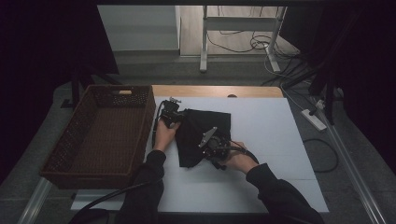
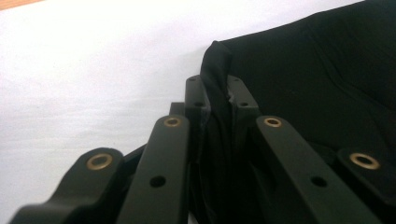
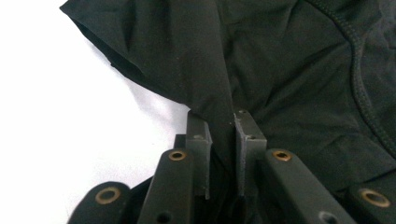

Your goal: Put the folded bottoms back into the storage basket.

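Observation:
A black garment [image 1: 201, 130] lies crumpled on the white table top [image 1: 271, 140], a little left of its middle. My left gripper [image 1: 172, 114] is at the cloth's left edge, its jaws shut on a pinched fold of the black garment [image 2: 217, 70]. My right gripper [image 1: 212, 144] sits at the cloth's near right edge. Its jaws are shut on another fold of the black garment [image 3: 224, 126], and a stitched seam [image 3: 359, 84] runs across the cloth beyond them. A hand holds each gripper, with dark sleeves coming in from the bottom.
A brown wicker basket [image 1: 100, 135] stands at the table's left side, close to my left hand. A strip of wooden table edge [image 1: 217, 90] shows at the back. Cables and a power strip [image 1: 314, 119] lie on the floor at the right.

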{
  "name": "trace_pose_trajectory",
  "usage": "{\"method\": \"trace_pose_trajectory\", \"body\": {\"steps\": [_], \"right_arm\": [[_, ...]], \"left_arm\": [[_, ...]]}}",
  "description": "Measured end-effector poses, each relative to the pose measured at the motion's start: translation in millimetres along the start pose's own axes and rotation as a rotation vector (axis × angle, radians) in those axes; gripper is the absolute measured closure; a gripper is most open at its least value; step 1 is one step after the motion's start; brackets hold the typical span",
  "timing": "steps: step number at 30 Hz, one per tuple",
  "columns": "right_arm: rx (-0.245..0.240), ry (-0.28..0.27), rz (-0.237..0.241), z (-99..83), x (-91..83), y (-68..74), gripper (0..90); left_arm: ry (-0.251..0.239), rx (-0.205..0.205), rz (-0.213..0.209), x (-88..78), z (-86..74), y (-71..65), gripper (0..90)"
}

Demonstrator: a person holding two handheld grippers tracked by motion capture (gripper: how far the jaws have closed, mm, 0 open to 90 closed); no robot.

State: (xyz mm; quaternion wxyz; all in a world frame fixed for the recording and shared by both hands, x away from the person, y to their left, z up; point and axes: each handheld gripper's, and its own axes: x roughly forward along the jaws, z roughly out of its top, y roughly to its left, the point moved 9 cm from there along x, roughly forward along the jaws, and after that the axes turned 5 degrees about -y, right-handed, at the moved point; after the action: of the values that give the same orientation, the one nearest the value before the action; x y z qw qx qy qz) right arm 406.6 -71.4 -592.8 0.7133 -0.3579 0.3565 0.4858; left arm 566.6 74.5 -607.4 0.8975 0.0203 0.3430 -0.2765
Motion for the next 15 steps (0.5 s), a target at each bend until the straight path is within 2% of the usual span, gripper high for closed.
{"method": "trace_pose_trajectory", "body": {"steps": [5,11,15], "right_arm": [[0.03,-0.031,0.018,1.3,1.0,-0.1,82.4],[0.021,-0.06,0.055,1.8,-1.0,-1.6,83.0],[0.055,-0.073,0.093,2.6,-2.9,-1.8,83.1]], "left_arm": [[0.003,-0.004,-0.003,-0.3,-0.3,0.4,81.0],[0.003,-0.005,0.001,0.0,0.1,0.0,80.9],[0.009,0.012,0.014,-0.2,0.6,-0.5,81.1]]}}
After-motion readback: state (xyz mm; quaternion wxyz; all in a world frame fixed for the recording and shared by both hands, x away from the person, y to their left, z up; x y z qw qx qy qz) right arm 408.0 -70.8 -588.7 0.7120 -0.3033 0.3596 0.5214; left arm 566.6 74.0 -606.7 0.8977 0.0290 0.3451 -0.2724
